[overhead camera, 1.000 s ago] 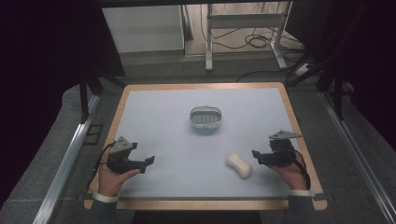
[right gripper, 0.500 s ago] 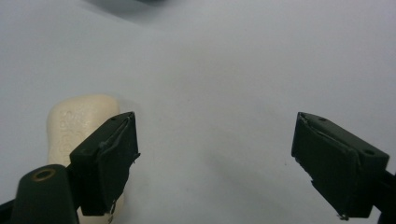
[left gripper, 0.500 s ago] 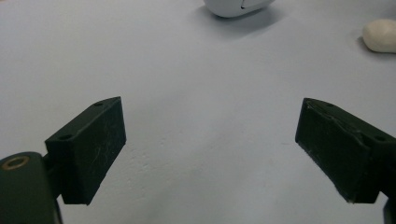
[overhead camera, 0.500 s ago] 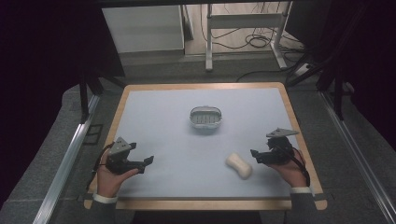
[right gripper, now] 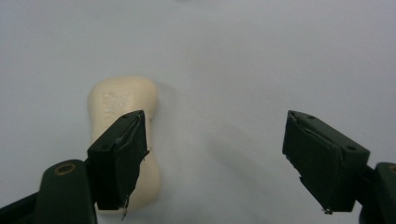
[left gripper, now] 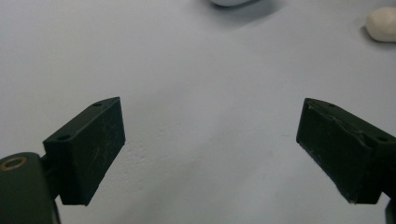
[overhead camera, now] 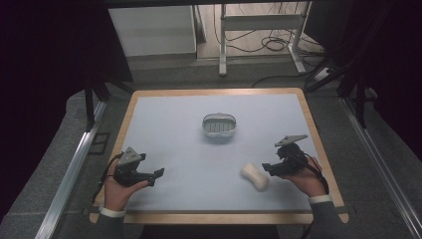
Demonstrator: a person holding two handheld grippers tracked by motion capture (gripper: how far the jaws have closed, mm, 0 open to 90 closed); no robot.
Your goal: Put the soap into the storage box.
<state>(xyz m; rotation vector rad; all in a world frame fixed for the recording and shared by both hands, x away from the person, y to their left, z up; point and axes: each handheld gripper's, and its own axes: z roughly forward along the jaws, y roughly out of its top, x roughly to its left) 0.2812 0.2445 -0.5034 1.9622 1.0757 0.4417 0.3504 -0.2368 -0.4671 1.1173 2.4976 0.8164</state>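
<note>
Dark floor and a tangle of cables under a metal frame lay beyond the far edge of the worktop (overhead camera: 164,107), a pale blue sheet bordered in light wood. Near the front left corner the left tool (overhead camera: 152,175) rested low in the person's left hand (overhead camera: 119,186), its jaws spread wide over bare surface in the left gripper view and pinching nothing; held so, well apart from everything, it seemed to be waiting rather than working.

Toward the middle of the worktop, closer to the far edge than the near one, stood a small oval basket (overhead camera: 219,125) with a slatted bottom, open side up and apparently empty, a likely place to drop something into. No label or writing could be read on it, nor on either tool or the worktop.

Further right, near the front edge, lay a cream-coloured soap bar (overhead camera: 255,177), waisted in the middle, flat on the surface and slanted relative to the front edge. The right tool (overhead camera: 266,168) was just beside it, pointing toward the left edge, gripped by the right hand (overhead camera: 303,174). In the right gripper view its jaws stood spread, one in front of the soap bar (right gripper: 122,107) and the other out over bare surface, so the bar was not yet between them. Judging from that, the grasp was being lined up and the tool would need shifting sideways before closing.
</note>
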